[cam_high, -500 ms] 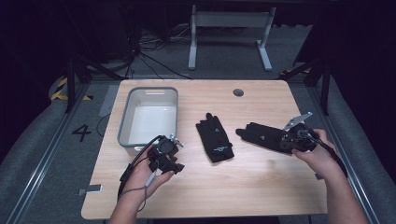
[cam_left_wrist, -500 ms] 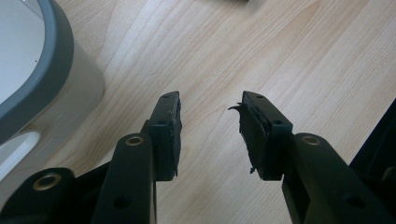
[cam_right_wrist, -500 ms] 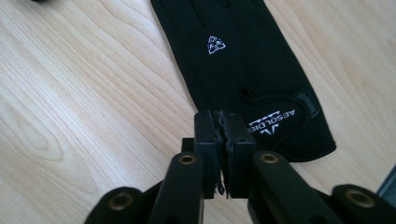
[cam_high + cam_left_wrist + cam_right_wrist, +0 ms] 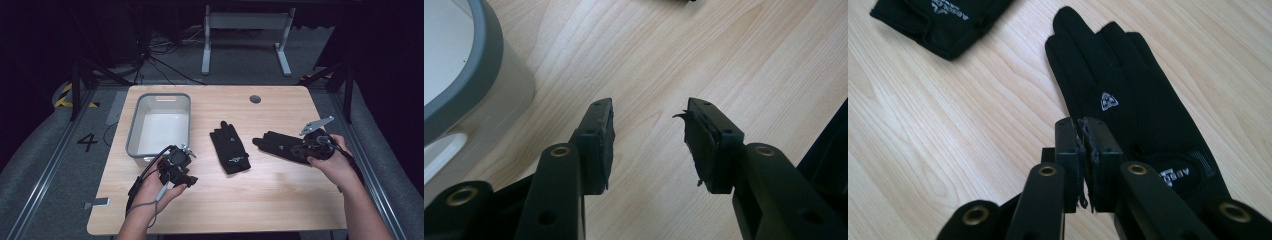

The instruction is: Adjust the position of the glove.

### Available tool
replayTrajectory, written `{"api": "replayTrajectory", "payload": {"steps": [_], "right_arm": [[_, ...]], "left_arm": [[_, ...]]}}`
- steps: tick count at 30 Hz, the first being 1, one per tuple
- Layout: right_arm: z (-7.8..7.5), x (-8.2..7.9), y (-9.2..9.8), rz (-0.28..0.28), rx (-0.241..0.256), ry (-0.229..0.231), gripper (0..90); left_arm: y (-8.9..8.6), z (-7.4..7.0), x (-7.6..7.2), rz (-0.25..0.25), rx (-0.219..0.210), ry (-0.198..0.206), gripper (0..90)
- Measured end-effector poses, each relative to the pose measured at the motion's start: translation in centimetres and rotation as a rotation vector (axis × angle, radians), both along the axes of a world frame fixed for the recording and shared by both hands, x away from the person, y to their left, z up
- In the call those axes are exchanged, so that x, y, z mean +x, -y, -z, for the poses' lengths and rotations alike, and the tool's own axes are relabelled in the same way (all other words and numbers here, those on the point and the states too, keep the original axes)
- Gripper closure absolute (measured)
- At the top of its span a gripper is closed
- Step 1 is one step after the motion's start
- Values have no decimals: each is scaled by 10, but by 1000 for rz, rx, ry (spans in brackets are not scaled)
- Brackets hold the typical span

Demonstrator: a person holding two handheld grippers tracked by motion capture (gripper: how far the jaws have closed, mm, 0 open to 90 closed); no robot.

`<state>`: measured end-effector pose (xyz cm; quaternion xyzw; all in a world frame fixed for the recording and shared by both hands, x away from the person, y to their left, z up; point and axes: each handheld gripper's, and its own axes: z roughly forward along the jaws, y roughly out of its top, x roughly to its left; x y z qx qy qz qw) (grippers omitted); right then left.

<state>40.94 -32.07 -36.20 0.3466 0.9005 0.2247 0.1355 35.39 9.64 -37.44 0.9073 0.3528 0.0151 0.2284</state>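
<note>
Our right gripper point(image 4: 1082, 131), jaws pressed together, hovers at the right glove point(image 4: 1128, 105); soft and limp, we judge it best pinched at the cuff. Left gripper point(image 4: 649, 135) gapes empty.

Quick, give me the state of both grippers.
Left gripper: open, holding nothing, over bare table beside the bin.
Right gripper: shut, nothing visibly between the pads, just above the right glove.
</note>
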Motion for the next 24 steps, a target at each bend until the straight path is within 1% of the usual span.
{"api": "replayTrajectory", "payload": {"steps": [1, 2, 3, 4, 5, 6, 8, 9, 10, 11, 12, 13, 14, 15, 17, 18, 20, 21, 23, 24], "right_arm": [[0, 0, 0, 0, 0, 0, 854], [2, 6, -6, 6, -10, -22, 806], [2, 6, -6, 6, -10, -22, 806], [4, 10, -9, 9, -12, -47, 767], [8, 19, -19, -7, -37, -58, 742], [10, 21, -23, -20, -41, -60, 739], [15, 29, -31, -42, -30, -78, 739], [17, 33, -35, -48, -26, -82, 739], [17, 33, -35, -48, -26, -82, 739], [20, 40, -43, -51, -43, -81, 737], [20, 40, -43, -51, -43, -81, 737], [23, 46, -49, -53, -38, -86, 721], [25, 49, -52, -53, -34, -92, 712], [25, 49, -52, -53, -34, -92, 712], [26, 55, -57, -50, -40, -85, 709], [27, 61, -61, -47, -37, -85, 709], [28, 64, -63, -45, -34, -87, 707], [30, 72, -65, -39, -48, -101, 697], [33, 78, -66, -24, -68, -109, 682], [33, 78, -66, -24, -68, -109, 682]], "left_arm": [[0, 0, 0, 0, 0, 0, 562], [1, -1, -1, 2, 4, 6, 574], [1, -1, -1, 2, 4, 6, 585], [2, -1, -1, 1, 6, 8, 585], [4, -1, -3, -1, 3, 15, 597], [4, -1, -3, 3, 1, 17, 597], [4, -1, -3, 4, 1, 15, 597], [4, -1, -3, 4, 1, 15, 596], [4, 0, -3, 3, 4, 15, 596], [4, 0, -4, 3, 7, 17, 592], [4, 0, -4, 3, 8, 18, 592], [3, 1, -4, 0, 8, 31, 592], [2, 1, -5, -5, 14, 37, 592], [2, 1, -5, -5, 14, 37, 592], [0, 3, -5, -14, 22, 54, 593], [-1, 4, -6, -19, 31, 61, 594], [-2, 5, -6, -21, 38, 59, 598], [-2, 6, -7, -22, 44, 63, 601], [-3, 7, -6, -28, 34, 58, 603], [-3, 7, -6, -28, 34, 58, 603]]}}
